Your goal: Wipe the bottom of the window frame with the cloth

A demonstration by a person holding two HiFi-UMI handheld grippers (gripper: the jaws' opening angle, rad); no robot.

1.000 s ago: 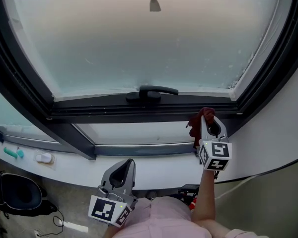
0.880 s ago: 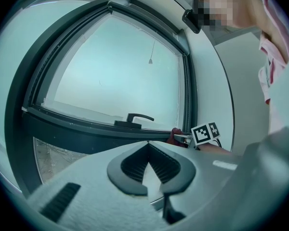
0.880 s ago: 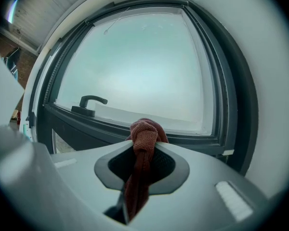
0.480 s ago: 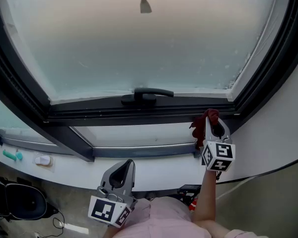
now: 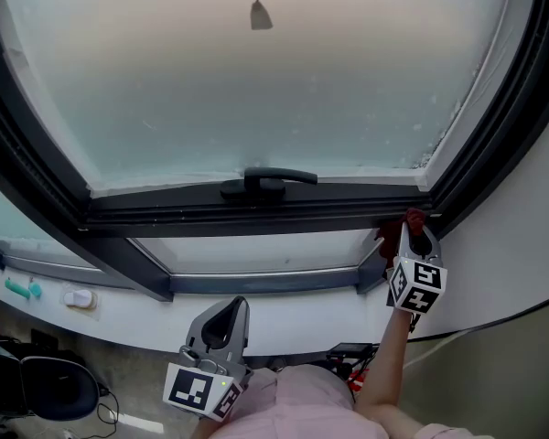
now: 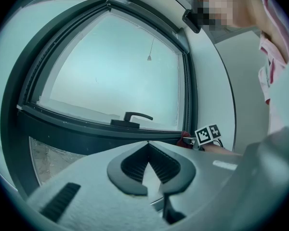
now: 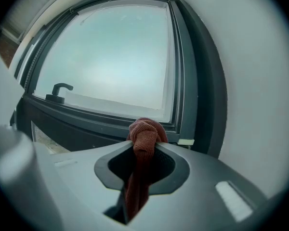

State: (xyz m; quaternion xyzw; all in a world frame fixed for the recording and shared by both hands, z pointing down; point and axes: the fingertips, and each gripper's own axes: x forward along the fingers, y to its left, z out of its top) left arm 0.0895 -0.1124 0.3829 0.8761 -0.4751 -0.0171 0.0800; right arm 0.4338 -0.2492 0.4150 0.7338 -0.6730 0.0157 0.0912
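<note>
Right hand-held gripper [image 5: 414, 234] is clenching cloth [image 7: 143, 134]; left hand-held gripper [image 6: 147, 147] closed, empty.
Should be pressing cloth onto window frame [image 5: 210, 214] just ahead, sweeping leftward.

Head view steeply down on window frame [image 5: 256, 213], gripper views facing it, handle [image 5: 267, 183] in all three

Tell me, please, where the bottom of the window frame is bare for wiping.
Bare: the bottom frame left of the window handle, and between handle and cloth. Crowded: the right corner, where the right hand-held gripper holds the cloth.
</note>
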